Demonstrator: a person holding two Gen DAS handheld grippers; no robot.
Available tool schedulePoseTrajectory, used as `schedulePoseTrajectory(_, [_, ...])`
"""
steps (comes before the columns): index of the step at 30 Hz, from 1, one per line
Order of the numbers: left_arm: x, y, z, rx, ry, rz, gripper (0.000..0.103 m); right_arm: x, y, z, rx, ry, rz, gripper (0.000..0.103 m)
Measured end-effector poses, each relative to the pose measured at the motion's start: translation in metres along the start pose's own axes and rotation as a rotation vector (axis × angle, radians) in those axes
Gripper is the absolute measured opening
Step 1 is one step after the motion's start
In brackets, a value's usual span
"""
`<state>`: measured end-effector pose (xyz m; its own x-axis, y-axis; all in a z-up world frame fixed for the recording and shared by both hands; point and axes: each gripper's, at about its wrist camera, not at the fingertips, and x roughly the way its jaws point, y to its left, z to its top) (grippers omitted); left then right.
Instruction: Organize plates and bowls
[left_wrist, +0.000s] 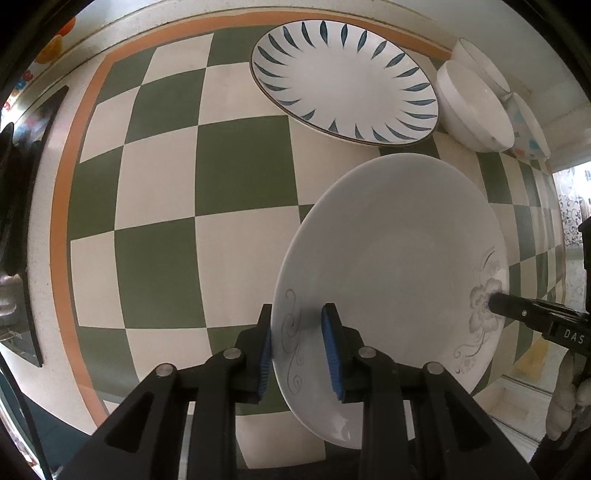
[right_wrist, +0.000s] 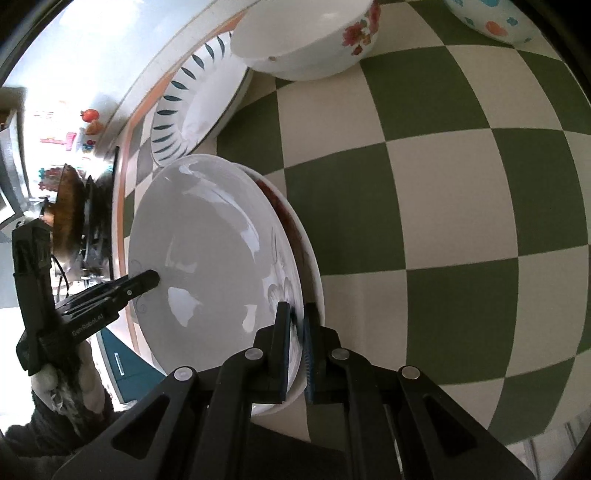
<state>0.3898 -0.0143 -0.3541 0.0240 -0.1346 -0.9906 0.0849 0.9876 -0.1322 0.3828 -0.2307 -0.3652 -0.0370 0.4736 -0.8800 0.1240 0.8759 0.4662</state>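
A white plate with grey flower prints (left_wrist: 395, 280) is held tilted above the checked tablecloth. My left gripper (left_wrist: 297, 350) straddles its near rim with a visible gap between the blue pads (left_wrist: 330, 350). My right gripper (right_wrist: 297, 332) is shut on the opposite rim of the same plate (right_wrist: 207, 251); its finger shows in the left wrist view (left_wrist: 517, 310). A second plate with a red-brown rim (right_wrist: 295, 236) lies just under it. A blue-leaf plate (left_wrist: 343, 79) lies at the back, white bowls (left_wrist: 476, 107) to its right.
The green and cream checked tablecloth (left_wrist: 166, 184) with an orange border covers the table. A flowered bowl (right_wrist: 306, 37) and a dotted bowl (right_wrist: 491, 18) stand at the far side. A dark pan (right_wrist: 70, 206) sits beyond the table's edge.
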Motion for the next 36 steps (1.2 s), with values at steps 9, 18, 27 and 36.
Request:
schedulePoseTrajectory(9, [0.003,-0.004,0.002,0.032,0.026,-0.005,0.023,-0.009,0.006,0.000,0.033,0.052,-0.045,0.015])
schedulePoseTrajectory(18, [-0.005,0.000,0.012,0.037,0.027,-0.019,0.023,-0.020,0.009,0.001,0.029,0.082,-0.097,0.026])
schedulePoseTrajectory(27, [-0.037,0.027,0.084,-0.019,-0.057,-0.023,0.024,-0.070,0.034,0.039,0.070,-0.114,-0.040,0.026])
schedulePoseTrajectory(36, [-0.007,0.034,0.201,0.052,-0.034,0.017,0.024,-0.016,0.050,0.107,0.274,-0.223,0.077,0.026])
